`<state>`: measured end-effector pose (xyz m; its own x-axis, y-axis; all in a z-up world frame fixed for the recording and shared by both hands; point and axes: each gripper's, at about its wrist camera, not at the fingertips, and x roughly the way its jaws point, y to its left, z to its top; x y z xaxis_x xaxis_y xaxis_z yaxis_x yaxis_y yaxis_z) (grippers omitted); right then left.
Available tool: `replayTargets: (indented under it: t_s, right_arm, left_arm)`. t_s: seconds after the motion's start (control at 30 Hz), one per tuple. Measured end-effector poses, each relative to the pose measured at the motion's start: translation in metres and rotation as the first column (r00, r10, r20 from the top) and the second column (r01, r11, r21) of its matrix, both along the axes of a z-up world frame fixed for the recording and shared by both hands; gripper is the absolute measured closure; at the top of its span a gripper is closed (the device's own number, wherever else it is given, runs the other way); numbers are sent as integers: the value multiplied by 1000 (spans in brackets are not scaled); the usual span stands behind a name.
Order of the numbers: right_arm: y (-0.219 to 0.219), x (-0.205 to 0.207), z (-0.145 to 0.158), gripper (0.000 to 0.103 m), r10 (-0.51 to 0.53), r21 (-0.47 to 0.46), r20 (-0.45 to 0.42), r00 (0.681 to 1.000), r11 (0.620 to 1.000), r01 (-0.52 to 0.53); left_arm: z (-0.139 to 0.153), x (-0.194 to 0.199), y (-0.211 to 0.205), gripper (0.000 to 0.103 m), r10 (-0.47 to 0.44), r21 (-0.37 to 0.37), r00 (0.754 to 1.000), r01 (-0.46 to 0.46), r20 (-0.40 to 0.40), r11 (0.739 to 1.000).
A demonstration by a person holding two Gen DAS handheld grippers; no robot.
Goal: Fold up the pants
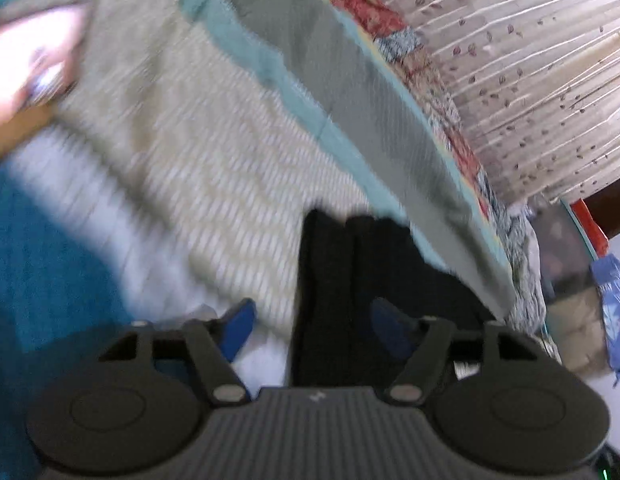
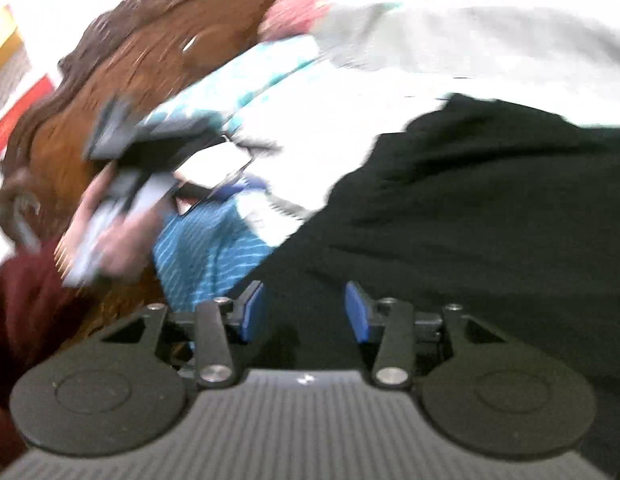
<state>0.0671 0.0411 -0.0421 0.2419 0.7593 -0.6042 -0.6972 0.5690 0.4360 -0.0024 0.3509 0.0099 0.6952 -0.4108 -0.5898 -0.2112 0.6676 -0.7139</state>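
The black pants [image 1: 350, 280] lie on a bed. In the left wrist view a narrow black part of them runs between my left gripper's [image 1: 314, 328] blue pads, which stand wide apart. In the right wrist view the pants [image 2: 470, 220] spread as a broad black mass across the right and centre. My right gripper [image 2: 306, 312] is open, its blue pads apart with black cloth between and under them. Both views are blurred by motion.
A pale knitted blanket [image 1: 170, 140] and a teal sheet [image 1: 38, 248] cover the bed. A pleated leaf-print curtain [image 1: 530, 60] hangs at the right. In the right wrist view the other hand and gripper [image 2: 130, 184] show at the left, before a brown wooden headboard [image 2: 142, 52].
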Motion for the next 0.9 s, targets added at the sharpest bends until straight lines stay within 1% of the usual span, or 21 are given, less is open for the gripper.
replayTargets:
  t_s: [0.03,0.13,0.2,0.23,0.27,0.3,0.33,0.4,0.43,0.47,0.5,0.53,0.57,0.6,0.63,0.67,0.7,0.73,0.8,0.83,0.9]
  right_arm:
    - [-13,-1,-2,56,-39,5,-11,999,999,39]
    - [-42,-9,-17,57,-148,15,-64,987,989,149]
    - [-73,-11,-12,60,-181,10,-81,980,983,183]
    - [-73,-13,-15,62,-188,9,-87,978,982,189]
    - [-84,-14,-6,63,-188,13,-95,978,982,190]
    - [-93,-15,2,64,-187,18,-101,977,982,190]
    - [-91,-16,1,65,-186,25,-107,977,982,189]
    - [-106,-24,20,68,-169,34,-106,980,984,173]
    - [-102,-27,23,68,-153,42,-89,984,987,157]
    - [-127,-30,35,69,-136,53,-76,988,989,140]
    - [-131,-35,39,69,-123,67,-65,990,990,127]
    - [-155,-39,35,69,-104,75,-65,992,991,109]
    - [-153,-39,28,69,-95,58,-76,993,993,99]
    - [-158,-40,13,70,-86,2,-94,992,996,87]
    - [-149,-40,-4,73,-81,-84,-113,990,994,71]
    - [-149,-44,-11,73,-92,-71,-75,993,994,87]
    - [-150,-45,-6,73,-91,-65,-70,993,994,86]
    - [-153,-46,0,72,-87,-56,-62,994,995,83]
    - [-174,-47,20,71,-118,32,-31,993,992,119]
    - [-194,-46,32,71,-158,90,-13,987,983,158]
    - [-230,-44,42,71,-253,128,12,967,960,249]
  left_arm:
    - [-2,-17,-5,25,-3,-9,1000,3,-9,1000]
    - [-10,-52,-22,22,-14,-26,999,13,-38,1000]
    - [-16,-67,-35,18,-17,-52,999,14,-52,999]
    - [-18,-72,-40,14,-13,-59,999,10,-48,998]
    - [-20,-75,-45,9,-6,-61,999,3,-44,998]
    - [-22,-75,-48,8,5,-70,999,-8,-48,997]
    - [-22,-73,-52,8,17,-88,998,-23,-65,996]
    - [-19,-73,-57,8,20,-106,997,-28,-78,994]
    - [-14,-73,-60,9,20,-99,997,-28,-72,995]
    - [-10,-74,-62,9,16,-85,998,-22,-64,996]
    - [-6,-75,-63,9,11,-68,998,-15,-57,998]
    - [-5,-76,-65,10,9,-54,998,-12,-61,998]
    - [-7,-76,-66,13,11,-39,997,-14,-73,999]
    - [-9,-75,-67,15,13,-23,996,-15,-90,1000]
    - [-13,-73,-69,22,13,-5,993,-14,-119,1000]
    - [-14,-73,-71,26,19,9,990,-18,-142,1000]
    - [-11,-73,-71,26,27,17,989,-25,-145,1000]
    - [-6,-76,-72,26,31,19,992,-28,-125,999]
    - [12,-80,-70,26,30,21,998,-29,-53,999]
    - [19,-81,-70,26,31,28,999,-30,-30,999]
    - [36,-77,-73,26,23,39,1000,-23,12,999]
